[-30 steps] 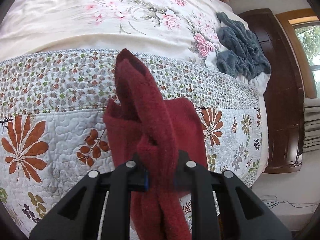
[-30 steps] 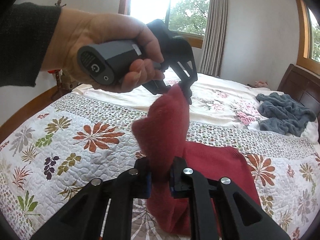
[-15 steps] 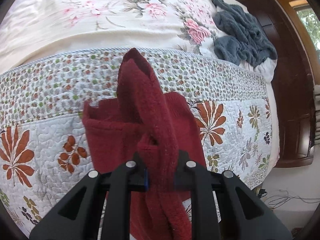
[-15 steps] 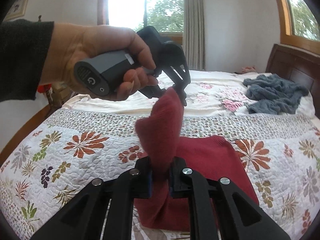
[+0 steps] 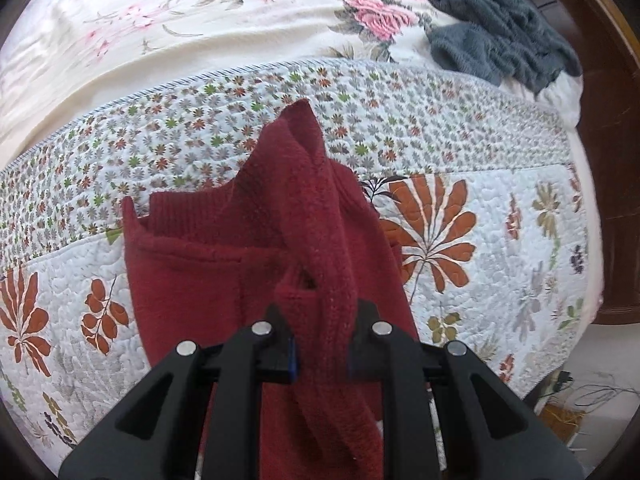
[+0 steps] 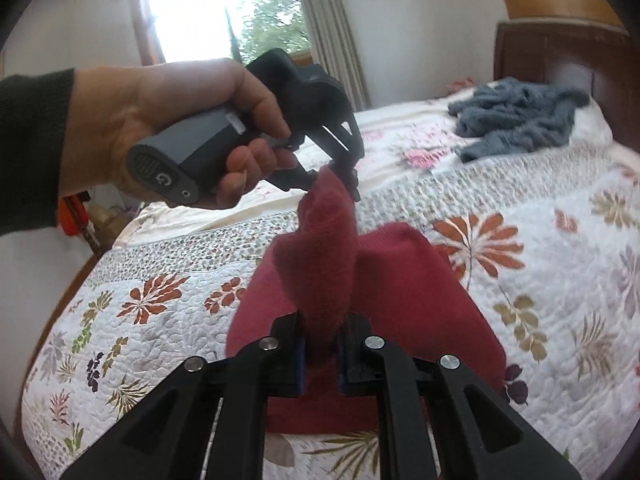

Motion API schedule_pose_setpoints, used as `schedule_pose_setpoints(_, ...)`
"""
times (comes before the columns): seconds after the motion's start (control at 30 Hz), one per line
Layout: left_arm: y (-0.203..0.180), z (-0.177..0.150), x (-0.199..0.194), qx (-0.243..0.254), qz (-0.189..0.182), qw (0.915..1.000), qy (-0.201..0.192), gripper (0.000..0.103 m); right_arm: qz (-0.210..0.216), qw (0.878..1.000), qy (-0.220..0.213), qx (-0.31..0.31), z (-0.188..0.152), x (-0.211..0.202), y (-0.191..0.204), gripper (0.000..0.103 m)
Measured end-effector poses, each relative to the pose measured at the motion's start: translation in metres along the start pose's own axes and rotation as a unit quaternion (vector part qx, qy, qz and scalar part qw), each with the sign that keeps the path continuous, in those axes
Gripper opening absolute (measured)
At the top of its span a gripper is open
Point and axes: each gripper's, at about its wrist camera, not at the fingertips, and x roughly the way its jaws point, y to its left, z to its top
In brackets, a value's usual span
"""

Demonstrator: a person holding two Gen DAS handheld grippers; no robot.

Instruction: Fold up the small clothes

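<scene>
The bed (image 6: 560, 280) fills most of both views, covered by a white quilt (image 5: 500, 260) printed with orange leaves; the quilt's corded border ends against a cream sheet (image 5: 180, 20) with pink flowers. Open quilt lies to either side of the work area, and in the left wrist view the bed's edge drops to the floor (image 5: 600, 412) on the right. A dark wooden headboard (image 6: 560, 52) stands at the far end, with a window (image 6: 224, 8) and curtain (image 6: 328, 20) behind. A crumpled grey garment (image 6: 520, 116) sits well apart near the headboard.

The red garment (image 6: 408, 292), a fuzzy knit, lies partly on the quilt, its lower part spread flat, with a ribbed hem or band showing in the left wrist view. One edge is lifted into a taut ridge between the two grippers. The right gripper (image 6: 322, 354) has its fingers closed narrowly on one end of that ridge. The left gripper (image 5: 320, 344), held in a person's hand (image 6: 168, 128) with a dark sleeve (image 6: 28, 152), pinches the other end, higher above the bed.
</scene>
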Motion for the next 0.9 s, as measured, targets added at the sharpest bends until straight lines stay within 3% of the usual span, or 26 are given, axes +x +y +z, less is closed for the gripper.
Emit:
schedule_pose_setpoints(0.2, -0.02, 0.0, 0.024, 0.005, 0.036, 0.9993, 0.006, 0.014, 0.008, 0.999, 0.007, 0.037, -0.012, 0.003, -0.03, 0.01)
schedule_pose_setpoints(0.5, -0.055, -0.004, 0.049, 0.023, 0.116, 0.9928, -0.018, 0.014, 0.037, 0.994, 0.008, 0.106, -0.03, 0.005, -0.072, 0.011)
schedule_pose_setpoints(0.73, -0.075, -0.012, 0.071, 0.032, 0.153, 0.9871, -0.035, 0.015, 0.055, 0.99, 0.021, 0.127, -0.045, 0.008, -0.095, 0.01)
schedule_pose_setpoints(0.8, -0.079, -0.015, 0.075, 0.03, 0.157, 0.9863, -0.041, 0.015, 0.088, 0.982, 0.03, 0.167, -0.051, 0.013, -0.11, 0.01)
schedule_pose_setpoints(0.9, -0.081, -0.018, 0.08, 0.025, 0.152, 0.9865, -0.057, 0.017, 0.105, 0.976, 0.039, 0.185, -0.058, 0.019, -0.124, 0.01)
